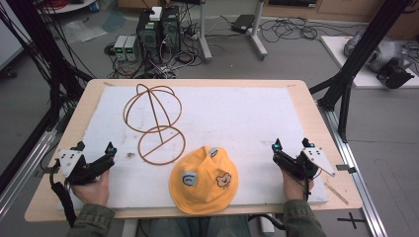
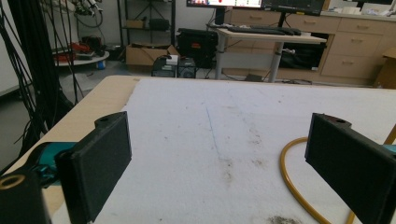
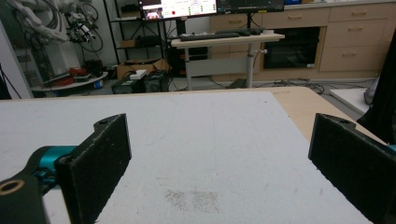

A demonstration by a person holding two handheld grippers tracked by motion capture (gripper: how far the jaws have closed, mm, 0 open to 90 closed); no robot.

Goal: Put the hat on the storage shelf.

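- The yellow hat (image 1: 203, 178) lies flat on the white mat (image 1: 237, 118), at 6 o'clock on the table, just in front of the person. It has small patches and a bear picture on it.
- The wire hat stand (image 1: 153, 123) stands at about 10 o'clock from the hat; its bottom ring is just beside the hat brim, and I cannot tell if they touch.
- The left gripper (image 1: 95, 149) is at 9 o'clock from the hat, well apart from it. Its jaws are wide apart and hold nothing. In the left gripper view, a curved part of the stand ring (image 2: 292, 182) lies on the mat between the jaws.
- The right gripper (image 1: 291, 144) is at 3 o'clock from the hat, near it but not touching. Its jaws are also spread wide and empty; the right gripper view has bare mat (image 3: 210, 140) between them.
- Each gripper is held by one hand at the near edge of the wooden table (image 1: 316, 113).
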